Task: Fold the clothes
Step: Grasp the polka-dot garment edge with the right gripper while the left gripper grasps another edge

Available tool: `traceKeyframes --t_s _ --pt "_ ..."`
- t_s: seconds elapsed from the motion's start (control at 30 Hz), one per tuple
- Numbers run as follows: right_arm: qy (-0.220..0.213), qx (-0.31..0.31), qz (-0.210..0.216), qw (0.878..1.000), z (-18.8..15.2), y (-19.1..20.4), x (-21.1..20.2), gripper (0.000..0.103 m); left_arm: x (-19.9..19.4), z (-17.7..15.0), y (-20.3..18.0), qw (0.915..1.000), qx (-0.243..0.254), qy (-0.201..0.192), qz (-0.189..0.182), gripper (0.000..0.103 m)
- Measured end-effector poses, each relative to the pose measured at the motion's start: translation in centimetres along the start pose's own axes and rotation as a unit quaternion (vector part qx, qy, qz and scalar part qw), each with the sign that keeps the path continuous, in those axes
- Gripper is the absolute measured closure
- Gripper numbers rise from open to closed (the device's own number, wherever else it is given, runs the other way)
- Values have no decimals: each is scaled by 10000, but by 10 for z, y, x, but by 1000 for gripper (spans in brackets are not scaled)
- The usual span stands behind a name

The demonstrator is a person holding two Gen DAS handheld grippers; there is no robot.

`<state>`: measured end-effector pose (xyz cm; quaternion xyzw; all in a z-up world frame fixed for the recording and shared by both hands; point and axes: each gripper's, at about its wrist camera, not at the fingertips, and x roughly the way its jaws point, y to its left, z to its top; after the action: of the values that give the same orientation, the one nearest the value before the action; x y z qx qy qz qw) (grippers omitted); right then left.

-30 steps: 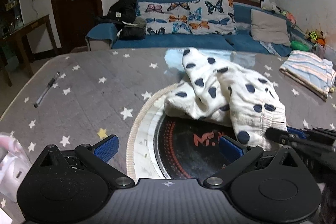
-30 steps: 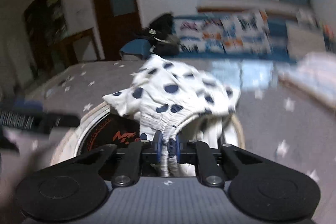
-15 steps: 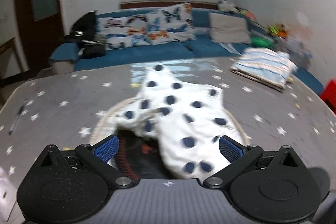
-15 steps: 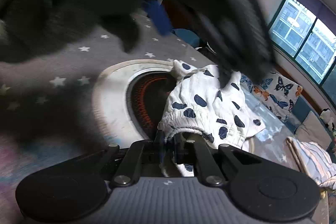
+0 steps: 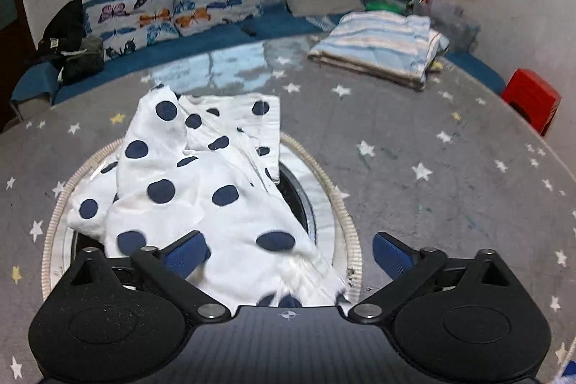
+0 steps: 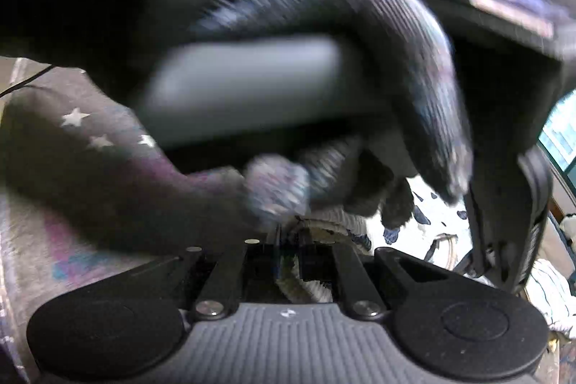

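1. Right gripper (image 6: 288, 249) clamped on polka-dot garment (image 5: 201, 189) hem, anchoring it for folding.
2. Left gripper (image 5: 288, 252) wide, just narrowing, straddling cloth, ungripped.
3. Garment lies mid-table (image 5: 414, 132), over round inset (image 5: 324, 222).

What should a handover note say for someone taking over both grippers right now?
Left gripper: open, jaws have just been closing a little, straddling the near edge of the dotted garment, pads not pressing it.
Right gripper: shut on the garment's gathered hem; its view is mostly blocked by the left hand and its gripper.
Garment: crumpled on the round insert in the table. A striped pile, already folded, lies at the far edge.
Done: one hem gripped. Left: grip with the left gripper, spread flat, fold.
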<state>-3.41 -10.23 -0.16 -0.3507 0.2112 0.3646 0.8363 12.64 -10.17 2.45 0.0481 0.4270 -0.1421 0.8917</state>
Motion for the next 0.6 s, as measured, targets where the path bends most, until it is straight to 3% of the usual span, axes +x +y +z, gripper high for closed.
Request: traceKeyframes --t_s 0.13,0.27,0.37,0.6 --pt "-37 -24 61 10000 3 0 -3 95 8 -4 4 9997 -89 206 32 32" --pt "-36 22 95 9999 8 -6 -3 94 5 -9 16 9993 -295 235 -21 62" --pt "-20 78 123 9999 11 -10 -2 92 -5 -12 23 9990 -426 111 -46 75" --pt "70 252 125 9996 18 -23 -3 91 -37 -18 41 9968 -744 -267 -84 83"
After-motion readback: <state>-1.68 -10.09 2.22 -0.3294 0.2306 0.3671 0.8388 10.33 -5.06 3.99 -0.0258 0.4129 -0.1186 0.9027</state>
